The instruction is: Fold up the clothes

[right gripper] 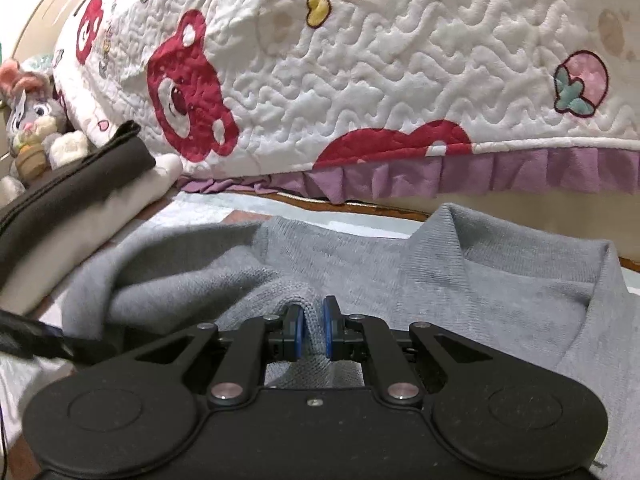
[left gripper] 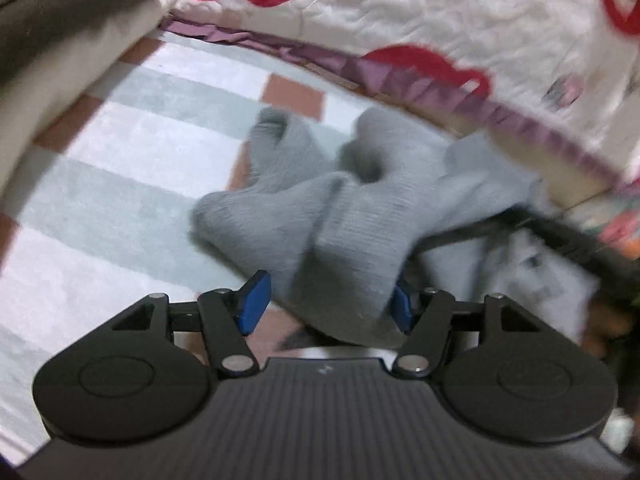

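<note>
A grey knit sweater (left gripper: 360,200) lies crumpled on the floor mat (left gripper: 120,152) in front of the bed. In the left wrist view a bunched fold of it runs between the blue pads (left gripper: 254,304) of my left gripper (left gripper: 328,296), whose jaws stand wide and do not press on the knit; the picture is blurred. In the right wrist view the sweater (right gripper: 400,272) spreads out ahead with its collar at the right. My right gripper (right gripper: 313,320) is shut on a narrow ridge of the grey knit.
A folded stack, dark cloth on cream (right gripper: 80,176), lies at the left. The bed's white quilt (right gripper: 360,60) with red bears and a purple frill hangs just behind the sweater. A plush rabbit (right gripper: 32,120) sits far left. Something dark and blurred (left gripper: 560,232) crosses at the right.
</note>
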`<action>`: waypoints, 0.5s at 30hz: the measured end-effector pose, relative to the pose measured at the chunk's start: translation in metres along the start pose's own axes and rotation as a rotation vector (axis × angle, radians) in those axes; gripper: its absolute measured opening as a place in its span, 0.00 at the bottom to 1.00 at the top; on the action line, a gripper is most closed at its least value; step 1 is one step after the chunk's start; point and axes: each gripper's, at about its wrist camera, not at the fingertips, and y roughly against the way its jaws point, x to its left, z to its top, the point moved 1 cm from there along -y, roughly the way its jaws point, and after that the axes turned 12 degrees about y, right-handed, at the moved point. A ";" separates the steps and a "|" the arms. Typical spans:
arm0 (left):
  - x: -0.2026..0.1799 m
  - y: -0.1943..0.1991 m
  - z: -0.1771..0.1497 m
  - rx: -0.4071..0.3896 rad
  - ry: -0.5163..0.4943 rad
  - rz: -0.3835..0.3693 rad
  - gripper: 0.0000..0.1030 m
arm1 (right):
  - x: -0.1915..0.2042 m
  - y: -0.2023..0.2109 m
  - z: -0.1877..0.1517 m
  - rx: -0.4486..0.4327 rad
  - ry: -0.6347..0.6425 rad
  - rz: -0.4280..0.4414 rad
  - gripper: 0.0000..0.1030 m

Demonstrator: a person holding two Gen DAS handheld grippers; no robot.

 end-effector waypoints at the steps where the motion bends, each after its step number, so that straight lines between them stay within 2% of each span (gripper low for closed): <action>1: 0.000 -0.002 0.000 -0.013 -0.011 0.018 0.59 | 0.000 0.000 0.000 -0.003 0.003 -0.003 0.10; 2: 0.000 -0.001 0.000 -0.032 -0.022 0.035 0.54 | 0.001 0.000 0.001 -0.005 0.011 -0.008 0.10; 3: 0.000 0.004 0.004 -0.062 -0.036 0.049 0.40 | 0.002 0.001 0.002 -0.007 0.018 -0.013 0.10; 5: -0.001 0.019 0.014 -0.145 -0.073 0.082 0.24 | 0.003 0.000 0.003 -0.008 0.033 -0.019 0.10; 8: -0.002 0.050 0.030 -0.324 -0.143 0.159 0.25 | 0.005 -0.002 0.003 -0.003 0.057 -0.015 0.10; 10: -0.003 0.062 0.034 -0.396 -0.189 0.199 0.26 | 0.011 -0.003 0.003 -0.003 0.088 -0.009 0.10; 13: 0.000 0.057 0.034 -0.409 -0.237 0.249 0.26 | 0.019 0.000 0.004 -0.021 0.137 -0.013 0.10; 15: 0.001 0.061 0.034 -0.426 -0.257 0.252 0.17 | 0.022 0.010 0.007 -0.072 0.128 -0.014 0.10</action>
